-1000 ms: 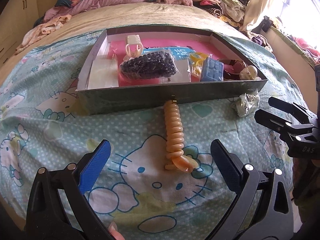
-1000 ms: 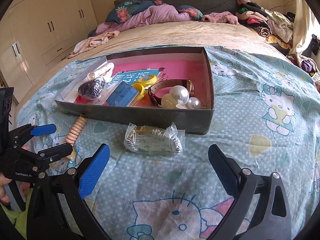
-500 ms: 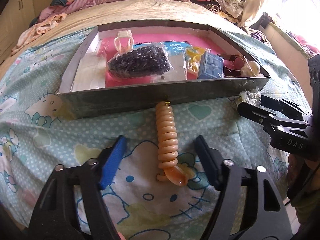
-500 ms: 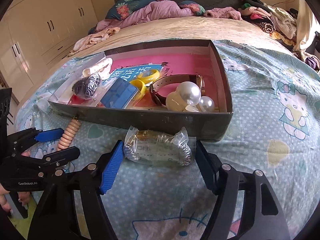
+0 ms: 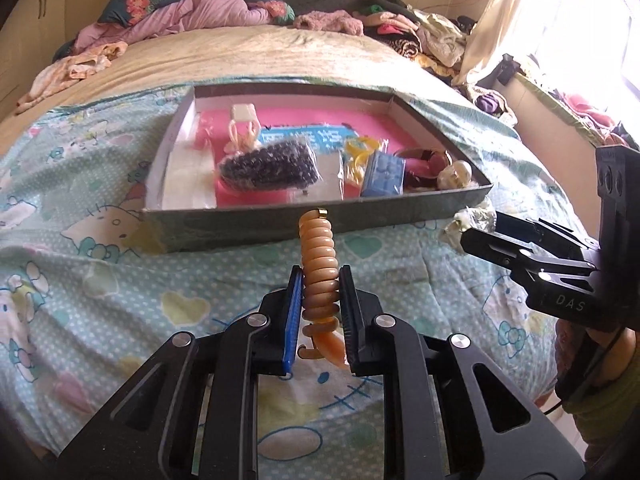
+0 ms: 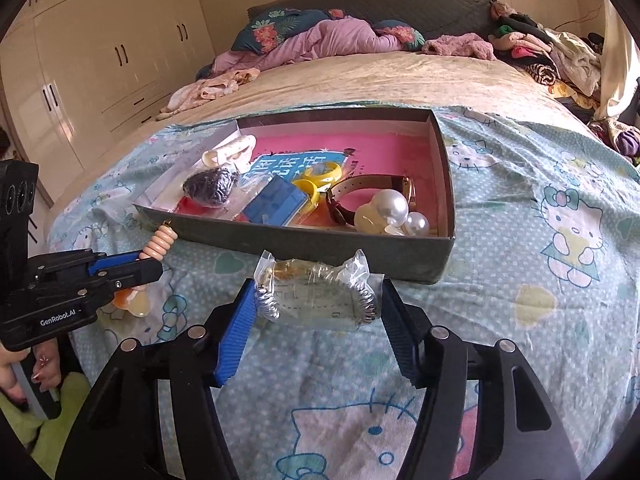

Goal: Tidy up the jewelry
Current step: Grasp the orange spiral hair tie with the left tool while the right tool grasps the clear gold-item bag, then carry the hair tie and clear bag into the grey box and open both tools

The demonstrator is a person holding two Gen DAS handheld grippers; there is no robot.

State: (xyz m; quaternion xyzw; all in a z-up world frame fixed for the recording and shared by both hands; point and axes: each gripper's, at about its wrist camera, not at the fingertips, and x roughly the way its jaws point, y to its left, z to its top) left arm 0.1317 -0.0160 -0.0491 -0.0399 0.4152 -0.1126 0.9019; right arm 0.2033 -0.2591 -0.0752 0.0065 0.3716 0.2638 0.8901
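My left gripper (image 5: 320,312) is clamped on the orange spiral hair tie (image 5: 319,264), its pads pressed against the coils on both sides, with the far end of the tie reaching up toward the near wall of the jewelry box (image 5: 248,224) and the amber loop at its near end dangling below my fingers. My right gripper (image 6: 316,320) is closing around the clear plastic bag (image 6: 318,294) of metallic coils: the bag sits between my jaws, with both pads right up against its ends. That bag lies just in front of the box's near wall on the Hello Kitty bedsheet (image 6: 540,280). Inside the box, on its pink lining, I see a bag of dark beads (image 5: 270,164) toward the left, a blue case (image 6: 276,200) near the middle, yellow rings (image 6: 320,176) just behind it, a brown-strapped watch (image 6: 368,186) and pearl pieces (image 6: 394,206) in the right corner. A hand (image 6: 24,368) grips the left gripper's handle at the edge of the right wrist view.
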